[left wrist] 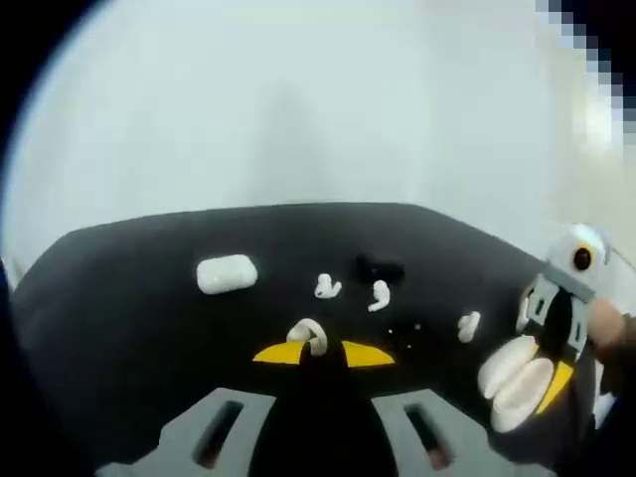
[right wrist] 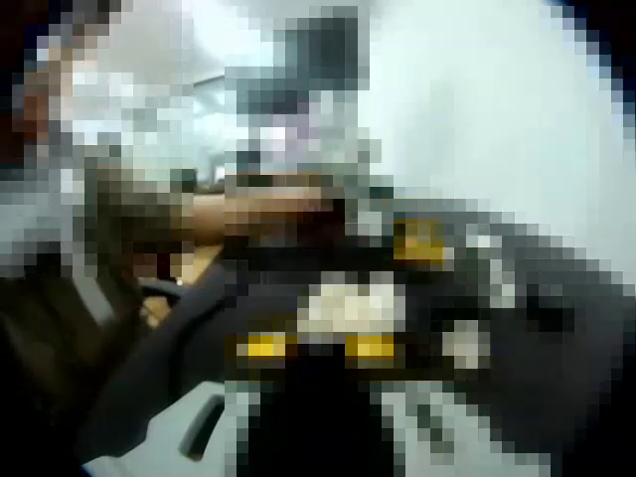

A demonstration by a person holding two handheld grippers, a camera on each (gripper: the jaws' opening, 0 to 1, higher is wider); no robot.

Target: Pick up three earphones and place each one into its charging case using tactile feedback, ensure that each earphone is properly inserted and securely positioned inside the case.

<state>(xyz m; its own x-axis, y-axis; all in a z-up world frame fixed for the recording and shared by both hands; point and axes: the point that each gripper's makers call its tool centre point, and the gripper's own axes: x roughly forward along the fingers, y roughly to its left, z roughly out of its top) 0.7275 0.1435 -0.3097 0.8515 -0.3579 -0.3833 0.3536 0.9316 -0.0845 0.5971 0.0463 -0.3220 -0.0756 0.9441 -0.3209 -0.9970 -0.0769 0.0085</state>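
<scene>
Black mat on worktop | left hand-held gripper pinches one white earphone | right hand-held gripper holds open white case | three earphones loose | closed case waits | none in yet.

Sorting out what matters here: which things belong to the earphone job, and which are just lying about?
Belongs to the job:
- earphone pinched in the left gripper
- three loose earphones on the mat
- closed white case
- open white case held by the right gripper

Just lying about:
- black mat
- small dark object, too blurred to identify
</scene>
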